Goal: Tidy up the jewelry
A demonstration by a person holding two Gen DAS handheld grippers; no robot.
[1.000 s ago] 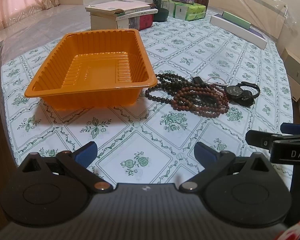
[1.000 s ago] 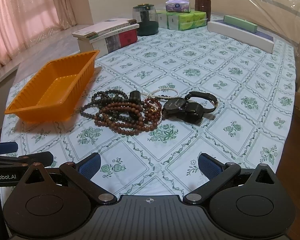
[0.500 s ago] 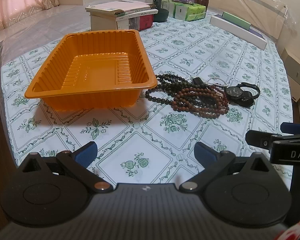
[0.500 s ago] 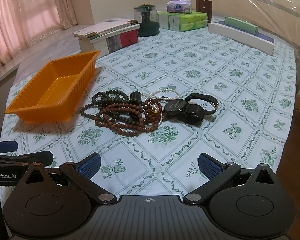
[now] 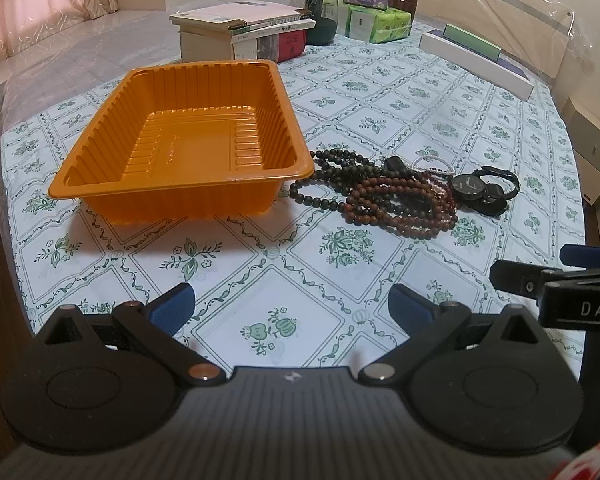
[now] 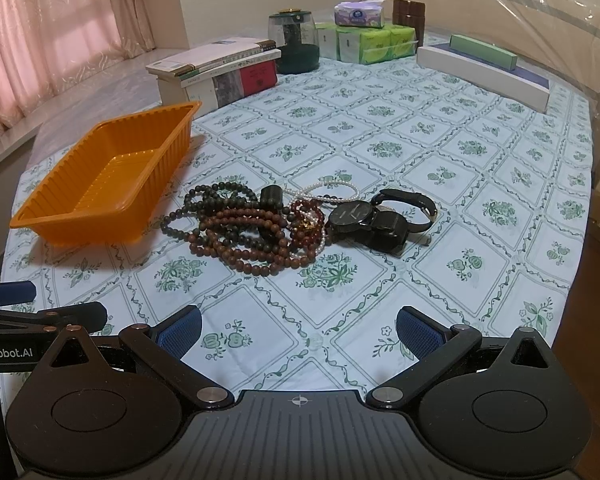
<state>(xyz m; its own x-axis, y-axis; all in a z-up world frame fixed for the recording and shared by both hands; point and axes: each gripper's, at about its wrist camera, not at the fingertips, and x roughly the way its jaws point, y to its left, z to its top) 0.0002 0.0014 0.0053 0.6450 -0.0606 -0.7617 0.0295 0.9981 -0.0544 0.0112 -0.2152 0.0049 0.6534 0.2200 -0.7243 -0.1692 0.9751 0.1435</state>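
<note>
here, tangled wooden bead necklaces and black wristwatches lie just beside the empty orange plastic tray; both grippers' fingers spread wide, holding nothing.

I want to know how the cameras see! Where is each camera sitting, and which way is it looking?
Left wrist: rides on the open left gripper, looking across the table at the empty orange plastic tray; the right gripper pokes in at the right edge.
Right wrist: rides on the open right gripper, facing the tangled pile of bead bracelets and black wristwatches; the left gripper shows at the left edge.
Both see tray, jewelry and the stack of books.
</note>
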